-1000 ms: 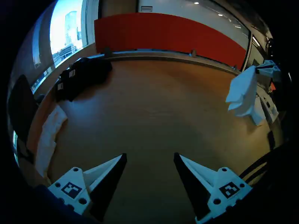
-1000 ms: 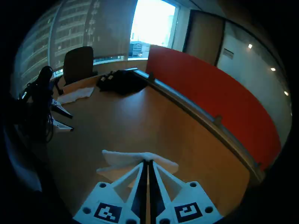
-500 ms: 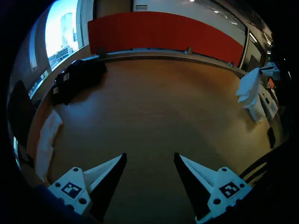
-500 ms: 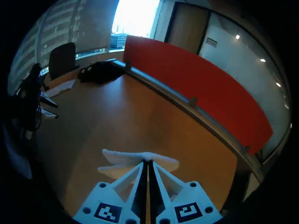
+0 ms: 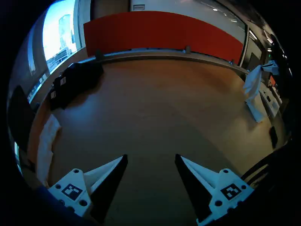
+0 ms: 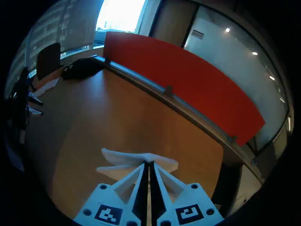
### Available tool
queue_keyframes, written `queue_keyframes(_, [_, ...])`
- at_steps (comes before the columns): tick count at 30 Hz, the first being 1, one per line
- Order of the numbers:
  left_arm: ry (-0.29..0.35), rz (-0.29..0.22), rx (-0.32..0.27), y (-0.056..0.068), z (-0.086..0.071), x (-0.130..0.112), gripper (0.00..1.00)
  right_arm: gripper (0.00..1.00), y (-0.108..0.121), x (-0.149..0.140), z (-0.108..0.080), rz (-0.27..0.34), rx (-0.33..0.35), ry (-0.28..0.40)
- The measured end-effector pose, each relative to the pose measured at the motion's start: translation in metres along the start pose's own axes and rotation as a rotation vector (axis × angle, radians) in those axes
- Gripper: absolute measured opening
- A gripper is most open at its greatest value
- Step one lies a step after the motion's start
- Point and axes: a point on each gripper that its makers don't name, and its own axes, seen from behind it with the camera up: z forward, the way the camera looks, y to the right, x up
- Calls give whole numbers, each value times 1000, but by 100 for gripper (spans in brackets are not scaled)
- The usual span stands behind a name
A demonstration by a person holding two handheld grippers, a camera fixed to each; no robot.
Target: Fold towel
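At the near edge of the right gripper view, the right gripper has its jaws pressed together on a bunch of the white towel, which fans out to both sides just past the tips. Below it lies the wooden surface, bordered on the far side by a red screen. In the left gripper view the left gripper hovers low over the bare surface with its jaws spread wide and nothing between them. The towel shows at the far right there, hanging down in a narrow fold well apart from the left gripper. A black bag sits at the far left by the window, and a second white cloth lies along the left edge, nearer than the bag.
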Motion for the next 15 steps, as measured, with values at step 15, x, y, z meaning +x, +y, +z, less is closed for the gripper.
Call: queue_keyframes(15, [-2, 10, -2, 10, 1, 4, 93, 7, 43, -19, -11, 33, -50, -29])
